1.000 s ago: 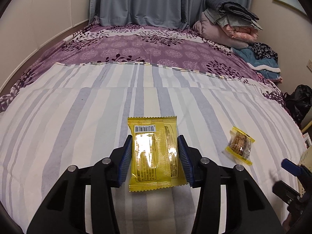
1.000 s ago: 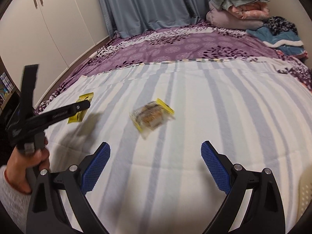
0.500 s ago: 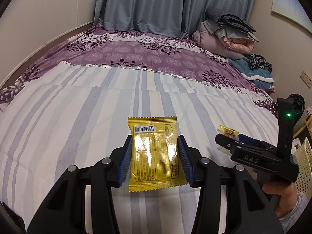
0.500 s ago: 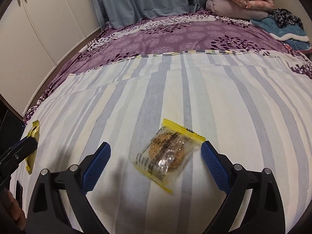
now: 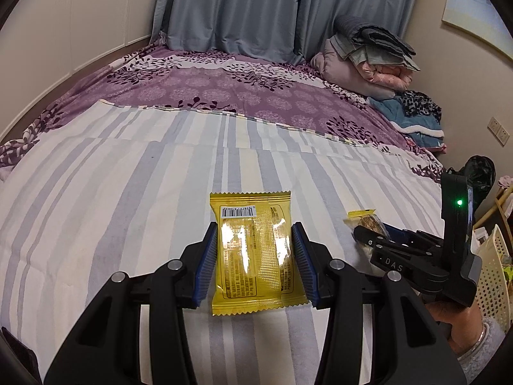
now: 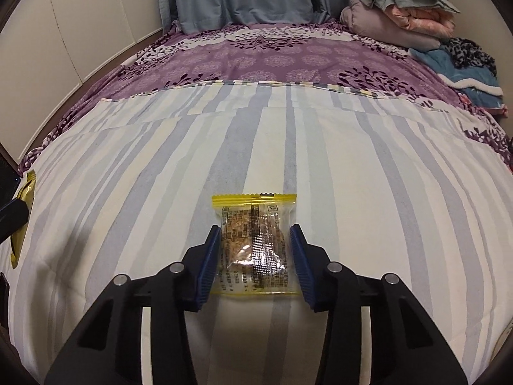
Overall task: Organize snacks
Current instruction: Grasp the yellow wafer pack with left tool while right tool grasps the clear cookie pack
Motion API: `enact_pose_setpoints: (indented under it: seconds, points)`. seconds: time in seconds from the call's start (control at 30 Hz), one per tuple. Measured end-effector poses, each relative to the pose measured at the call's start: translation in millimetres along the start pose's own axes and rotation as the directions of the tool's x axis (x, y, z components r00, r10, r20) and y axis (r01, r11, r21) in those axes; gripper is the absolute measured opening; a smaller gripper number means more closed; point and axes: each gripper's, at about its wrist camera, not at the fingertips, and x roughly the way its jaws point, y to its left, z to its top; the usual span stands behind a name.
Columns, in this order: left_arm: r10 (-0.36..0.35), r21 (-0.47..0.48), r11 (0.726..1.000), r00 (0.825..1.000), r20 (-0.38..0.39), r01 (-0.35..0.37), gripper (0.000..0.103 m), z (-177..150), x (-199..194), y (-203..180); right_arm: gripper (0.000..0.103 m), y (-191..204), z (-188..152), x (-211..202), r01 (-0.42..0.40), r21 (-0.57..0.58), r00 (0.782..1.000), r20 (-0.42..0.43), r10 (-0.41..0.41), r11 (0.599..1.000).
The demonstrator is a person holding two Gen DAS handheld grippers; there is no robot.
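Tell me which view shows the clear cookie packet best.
Right wrist view. The clear cookie packet sits centred and whole between the right gripper fingers, whose jaws are closing on it; print and cookie are visible. The left wrist view shows only its yellow-edged end, the rest hidden by the gripper.

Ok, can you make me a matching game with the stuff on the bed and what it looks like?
Things:
1. yellow packet
2. clear cookie packet
3. folded blankets
4. basket

Descriptions:
A. stacked in the far corner
B. cream with little holes
C. barcode on top, in the left tongs
D. see-through, between the closing right tongs

Pairs: 1-C, 2-D, 3-A, 4-B
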Motion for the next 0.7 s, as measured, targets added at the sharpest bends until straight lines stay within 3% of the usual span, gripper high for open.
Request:
enact_pose_setpoints:
  seconds: [0.47, 0.63, 0.7]
  points:
    - [-0.03, 0.045, 0.999, 0.999, 0.016, 0.03, 0.047, -13, -34, -28, 0.038, -13, -38, -67, -0.034, 0.0, 0.998, 0.058, 0.034, 0.999]
    - [-0.044, 0.059, 0.997, 0.999, 0.022, 0.042, 0.047, -18, -46, -37, 0.04, -23, -39, -63, -0.036, 0.04, 0.998, 0.045, 0.035, 0.999]
    - [-0.048, 0.065, 0.997, 0.999, 0.02, 0.046, 0.047, -22, -49, -39, 0.048, -23, -36, -59, -0.037, 0.05, 0.999, 0.041, 0.035, 0.998]
